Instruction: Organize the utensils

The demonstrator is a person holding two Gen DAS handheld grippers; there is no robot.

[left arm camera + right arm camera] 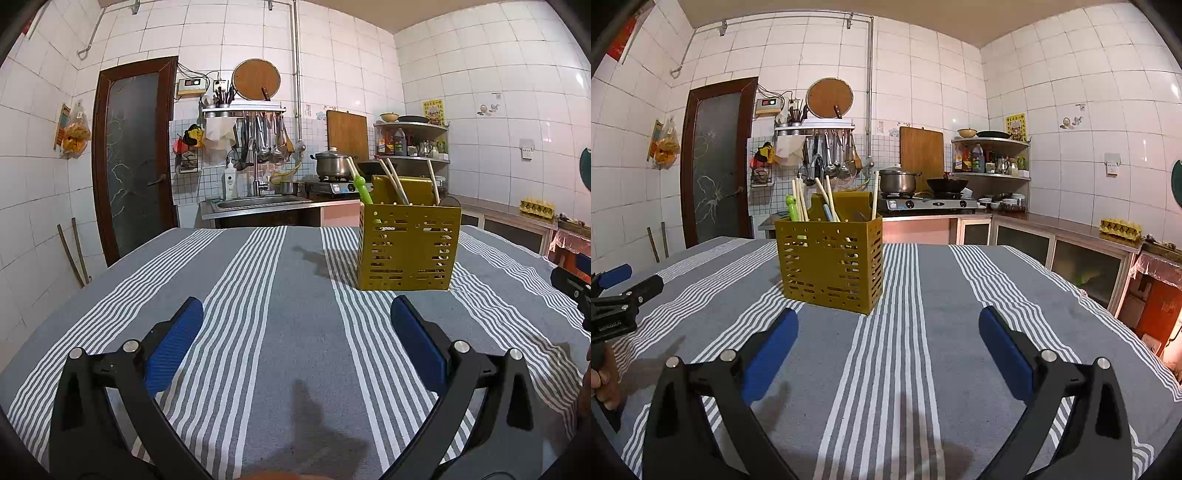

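Note:
An olive-yellow slotted utensil holder [408,251] [831,264] stands upright on the striped tablecloth. Pale chopsticks [395,181] [827,195] and a green-handled utensil [362,188] [792,206] stick up out of it. My left gripper [297,314] hovers low over the cloth, short of the holder and to its left, open and empty. In the right wrist view my right gripper [888,325] is also open and empty, with the holder ahead and slightly left. The left gripper [628,284] shows at that view's left edge, a hand on its grip.
The table carries a grey cloth with white stripes [280,295] [916,332]. Behind it are a sink [258,203], a gas stove with a pot [899,181] and a wok [947,183], and counters along the right wall. The right gripper's tip [572,284] shows at the right edge.

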